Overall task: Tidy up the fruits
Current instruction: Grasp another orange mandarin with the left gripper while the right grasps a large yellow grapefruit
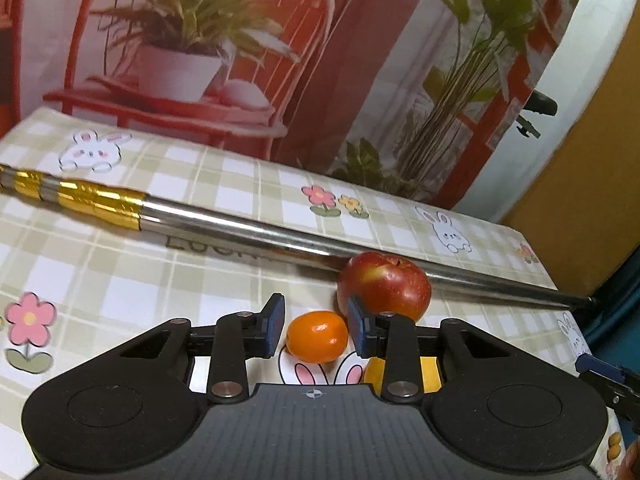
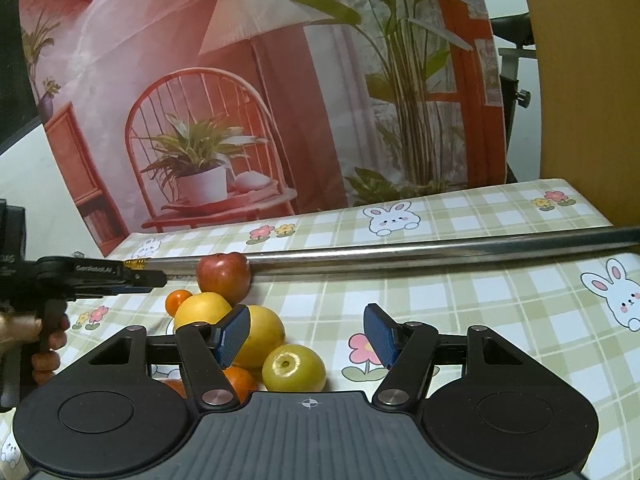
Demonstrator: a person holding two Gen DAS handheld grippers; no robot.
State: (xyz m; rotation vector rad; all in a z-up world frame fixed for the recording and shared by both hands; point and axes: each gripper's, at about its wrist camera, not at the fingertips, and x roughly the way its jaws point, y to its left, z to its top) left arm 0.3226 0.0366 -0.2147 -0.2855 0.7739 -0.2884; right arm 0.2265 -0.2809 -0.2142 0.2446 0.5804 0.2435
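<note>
Your left tongs [image 1: 316,330] stand apart, straddling the small orange [image 1: 317,336] at lower centre to lift it; your right tongs [image 2: 306,334] hang apart, empty.

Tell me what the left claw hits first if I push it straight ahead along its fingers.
Most likely the small orange fruit, lying between the left claw's open fingers, not yet pinched. Just behind, slightly right, sits the red apple, then the metal rod. Depth is hard to judge here.

Small orange [image 1: 317,336] between hand-held gripper [image 1: 316,330] pads
</note>
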